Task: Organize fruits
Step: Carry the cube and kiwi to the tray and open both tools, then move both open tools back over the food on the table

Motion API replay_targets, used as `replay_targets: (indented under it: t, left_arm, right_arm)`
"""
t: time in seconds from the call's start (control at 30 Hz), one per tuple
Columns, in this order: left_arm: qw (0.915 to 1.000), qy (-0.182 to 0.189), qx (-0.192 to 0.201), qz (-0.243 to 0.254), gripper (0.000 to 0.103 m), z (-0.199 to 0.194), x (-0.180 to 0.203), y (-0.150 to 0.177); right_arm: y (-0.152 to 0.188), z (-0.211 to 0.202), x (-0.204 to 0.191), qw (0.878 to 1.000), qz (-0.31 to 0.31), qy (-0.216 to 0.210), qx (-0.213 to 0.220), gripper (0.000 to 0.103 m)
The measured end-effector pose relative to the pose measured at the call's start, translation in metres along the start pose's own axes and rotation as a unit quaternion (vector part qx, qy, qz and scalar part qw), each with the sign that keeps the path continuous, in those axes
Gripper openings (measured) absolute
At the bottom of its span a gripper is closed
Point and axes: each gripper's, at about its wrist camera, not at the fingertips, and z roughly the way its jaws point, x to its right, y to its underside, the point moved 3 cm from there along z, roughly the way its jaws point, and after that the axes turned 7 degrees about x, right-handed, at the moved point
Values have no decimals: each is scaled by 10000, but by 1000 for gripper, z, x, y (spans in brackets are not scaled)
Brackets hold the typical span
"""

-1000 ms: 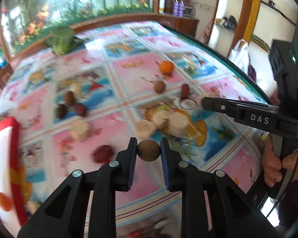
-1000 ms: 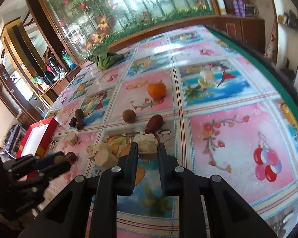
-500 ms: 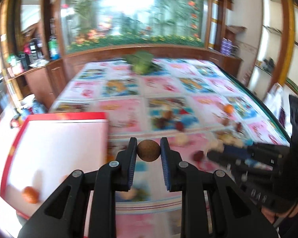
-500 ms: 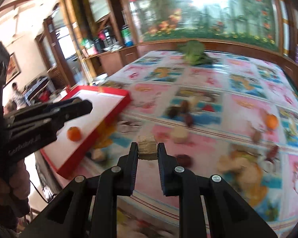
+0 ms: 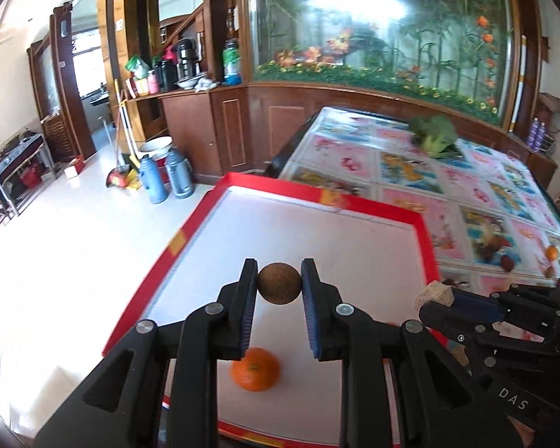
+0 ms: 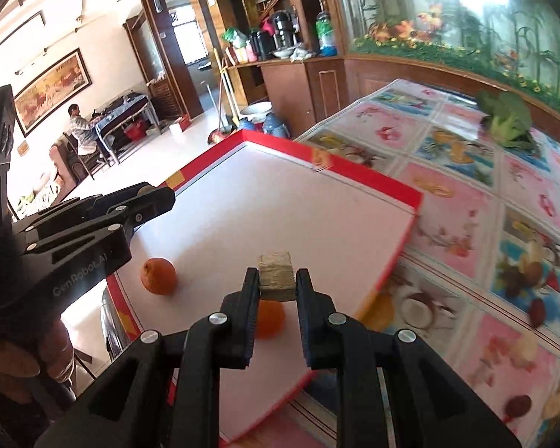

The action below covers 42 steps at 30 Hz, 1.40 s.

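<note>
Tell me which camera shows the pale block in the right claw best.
The right wrist view: the pale block sits centred and sharp, pinched in the right claw above the red-rimmed tray. The left wrist view shows only a bit of it at that claw's tip, near the frame's right edge.

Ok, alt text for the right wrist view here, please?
The right tongs grip a pale tan cube above a white tray with a red rim. Two oranges lie in the tray, one partly hidden behind the tongs, and the left tongs reach in from the left.
</note>
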Motion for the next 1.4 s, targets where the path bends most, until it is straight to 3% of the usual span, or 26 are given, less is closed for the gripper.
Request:
replay_targets:
  t: [0.27, 0.63, 0.67, 0.73, 0.77, 0.8, 1.03, 1.07, 1.13, 1.4]
  left_arm:
    - [9989, -319, -347, -60, 26, 27, -27, 15]
    - [9950, -514, -846, -101, 26, 45, -35, 36]
    - [9949, -533, -845, -97, 29, 43, -35, 37]
    - [9949, -592, -812, -95, 45, 39, -35, 36]
    - [9951, -624, -763, -102, 55, 35, -36, 36]
    - [9952, -648, -732, -99, 58, 33, -36, 35]
    - [9949, -721, -700, -82, 60, 17, -40, 35]
    - [9949, -735, -688, -57, 64, 13, -41, 34]
    - [9950, -772, -640, -30, 72, 9, -41, 32]
    - [9969, -616, -466, 143, 79, -12, -28, 26]
  right_arm:
    - [1, 33, -19, 9991, -95, -135, -403, 17]
    - [0, 38, -29, 9979, -499, 114, -407, 20]
    - [0, 37, -29, 9979, -496, 107, -402, 20]
    - [0, 36, -26, 9981, -446, 53, -420, 31]
    - [0, 35, -24, 9983, -418, 22, -410, 33]
    - [1, 33, -22, 9987, -372, 7, -359, 33]
    - [-1, -1, 6, 9999, 69, -75, 43, 33]
    - [-1, -7, 11, 9999, 103, -58, 102, 33]
    - [1, -23, 26, 9995, 180, 82, 257, 34]
    - [29, -91, 96, 9930, 560, 874, 559, 36]
